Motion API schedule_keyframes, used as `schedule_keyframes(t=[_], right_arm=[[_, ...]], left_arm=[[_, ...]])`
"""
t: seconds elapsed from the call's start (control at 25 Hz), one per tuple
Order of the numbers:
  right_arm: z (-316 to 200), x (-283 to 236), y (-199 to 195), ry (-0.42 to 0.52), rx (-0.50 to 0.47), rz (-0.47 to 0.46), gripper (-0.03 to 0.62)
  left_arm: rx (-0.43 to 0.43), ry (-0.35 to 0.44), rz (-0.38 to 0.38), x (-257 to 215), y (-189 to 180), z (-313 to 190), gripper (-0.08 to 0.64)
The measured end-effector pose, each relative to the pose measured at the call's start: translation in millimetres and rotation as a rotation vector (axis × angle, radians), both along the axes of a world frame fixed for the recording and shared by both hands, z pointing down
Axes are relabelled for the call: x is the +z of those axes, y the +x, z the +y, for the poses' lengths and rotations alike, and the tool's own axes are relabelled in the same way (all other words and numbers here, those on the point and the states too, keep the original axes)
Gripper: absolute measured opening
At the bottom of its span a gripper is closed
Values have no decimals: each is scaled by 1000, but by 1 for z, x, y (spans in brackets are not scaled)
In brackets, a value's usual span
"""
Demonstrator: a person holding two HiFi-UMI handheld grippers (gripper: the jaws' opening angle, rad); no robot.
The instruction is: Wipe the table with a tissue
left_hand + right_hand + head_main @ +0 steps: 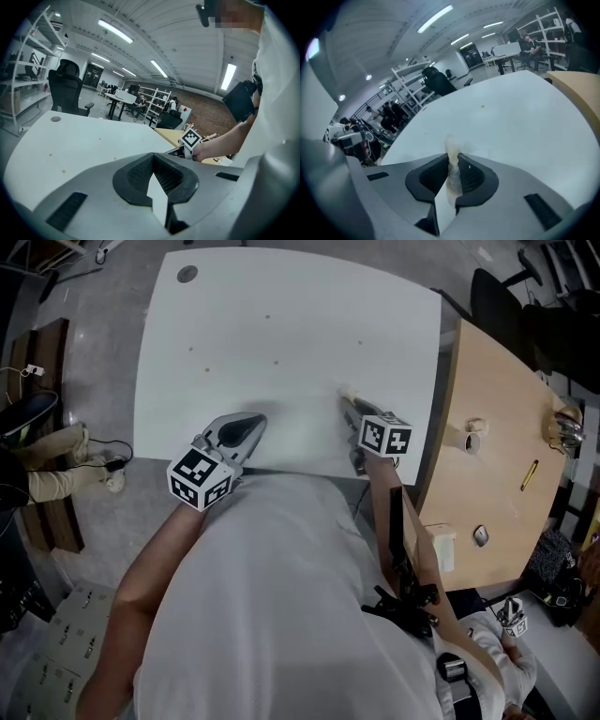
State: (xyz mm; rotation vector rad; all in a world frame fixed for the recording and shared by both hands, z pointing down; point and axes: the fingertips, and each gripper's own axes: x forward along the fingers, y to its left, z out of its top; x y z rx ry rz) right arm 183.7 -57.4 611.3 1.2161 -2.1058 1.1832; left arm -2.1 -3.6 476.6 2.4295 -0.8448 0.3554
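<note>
The white table (281, 324) fills the middle of the head view and carries a few small brownish specks (276, 362). My right gripper (346, 401) rests low at the table's near edge, shut on a crumpled pale tissue (343, 391). In the right gripper view the tissue (450, 147) sticks up from between the pinched jaws of that gripper (452, 161). My left gripper (255, 420) lies over the near edge to the left, shut with nothing in it; the left gripper view shows this gripper (153, 159) with its jaws together. The right gripper's marker cube (190, 138) shows there too.
A wooden table (487, 381) adjoins on the right, with a tape roll (473, 428) and a yellow pen (530, 474) on it. A black office chair (497, 296) stands behind it. A grey grommet (187, 274) sits at the white table's far left corner.
</note>
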Motion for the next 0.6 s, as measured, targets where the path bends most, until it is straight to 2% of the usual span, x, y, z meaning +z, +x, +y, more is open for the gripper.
schedule_keyframes(t=[0.12, 0.2, 0.44, 0.6], right_arm=[[-14, -18, -29, 44, 3, -80, 55], [-20, -25, -45, 49, -16, -102, 55], [-55, -26, -95, 98, -166, -14, 55], [-68, -32, -95, 86, -146, -10, 55]], left_arm=[[-31, -2, 3, 0, -18, -1, 6], [-46, -11, 5, 3, -30, 2, 6], [-134, -10, 27, 5, -75, -4, 6], [-156, -26, 32, 9, -86, 4, 6]])
